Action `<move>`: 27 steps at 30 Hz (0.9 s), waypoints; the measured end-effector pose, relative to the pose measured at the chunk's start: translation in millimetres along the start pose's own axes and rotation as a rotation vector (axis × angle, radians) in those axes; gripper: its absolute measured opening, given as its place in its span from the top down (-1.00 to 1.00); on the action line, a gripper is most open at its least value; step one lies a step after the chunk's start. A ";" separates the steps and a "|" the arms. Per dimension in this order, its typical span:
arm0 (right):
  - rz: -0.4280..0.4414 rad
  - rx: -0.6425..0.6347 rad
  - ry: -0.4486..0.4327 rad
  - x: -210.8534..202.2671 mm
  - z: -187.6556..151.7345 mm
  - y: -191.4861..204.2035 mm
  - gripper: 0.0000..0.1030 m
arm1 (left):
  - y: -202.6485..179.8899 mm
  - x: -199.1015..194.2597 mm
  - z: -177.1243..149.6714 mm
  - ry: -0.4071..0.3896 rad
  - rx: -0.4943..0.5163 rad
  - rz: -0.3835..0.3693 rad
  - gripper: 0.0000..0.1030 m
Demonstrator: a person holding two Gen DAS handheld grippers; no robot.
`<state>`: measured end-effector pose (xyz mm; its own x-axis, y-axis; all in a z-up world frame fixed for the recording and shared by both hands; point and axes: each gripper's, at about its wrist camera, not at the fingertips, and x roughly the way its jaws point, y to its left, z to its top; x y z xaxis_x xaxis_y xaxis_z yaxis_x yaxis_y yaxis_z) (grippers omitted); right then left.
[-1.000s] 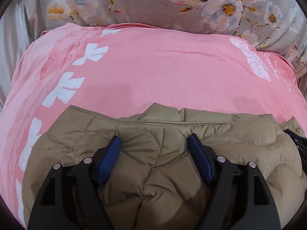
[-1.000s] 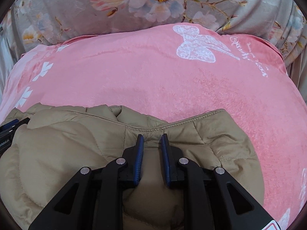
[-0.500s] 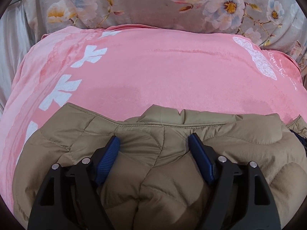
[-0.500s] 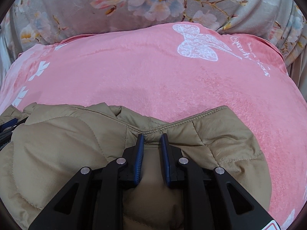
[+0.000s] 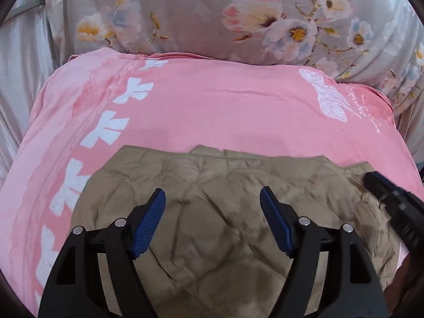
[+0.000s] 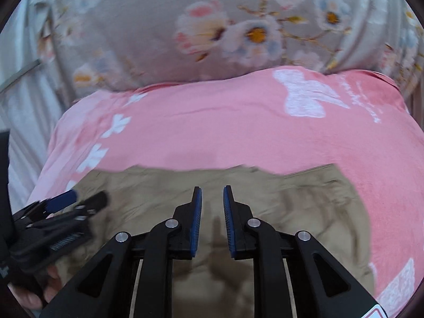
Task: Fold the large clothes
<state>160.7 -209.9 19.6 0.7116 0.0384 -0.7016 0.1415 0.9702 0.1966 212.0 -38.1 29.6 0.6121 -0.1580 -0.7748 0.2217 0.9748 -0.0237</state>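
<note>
A tan quilted puffer jacket [image 5: 212, 225] lies folded in a compact bundle on the pink blanket [image 5: 225, 111]; it also shows in the right wrist view [image 6: 304, 206]. My left gripper [image 5: 213, 198] hovers over the jacket's middle with its blue pads wide apart and nothing between them. My right gripper [image 6: 212, 193] is above the jacket with a narrow empty gap between its pads, holding nothing. Each gripper shows in the other's view: the right one [image 5: 392, 206] at the jacket's right edge, the left one [image 6: 69, 204] at its left edge.
The pink blanket with white bow prints and a white butterfly [image 6: 304, 95] covers the bed. A grey floral pillow or duvet [image 5: 238, 18] lies behind it. Pale curtain fabric [image 5: 21, 66] hangs at the far left.
My right gripper has let go of the jacket's edge and lifted, its pads a little apart. Both grippers have risen and pulled back; the jacket now lies flatter.
</note>
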 end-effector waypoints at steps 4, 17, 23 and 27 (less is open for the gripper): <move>-0.044 -0.057 0.042 28.3 -19.1 17.4 0.70 | -7.9 20.8 -20.9 0.055 -0.019 0.017 -0.38; -0.084 -0.048 0.041 62.2 -52.5 13.2 0.77 | -15.9 50.1 -45.3 0.023 -0.025 0.082 -0.46; -0.091 -0.048 0.033 67.7 -56.2 12.1 0.77 | -17.0 55.8 -47.5 0.010 -0.027 0.098 -0.47; -0.090 -0.043 0.029 68.3 -58.3 11.6 0.77 | -17.6 57.9 -48.4 0.004 -0.031 0.102 -0.48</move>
<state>170.8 -182.0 -66.0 0.6767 -0.0432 -0.7350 0.1739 0.9794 0.1026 206.8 -56.8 -45.5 0.6274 -0.0576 -0.7766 0.1351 0.9902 0.0357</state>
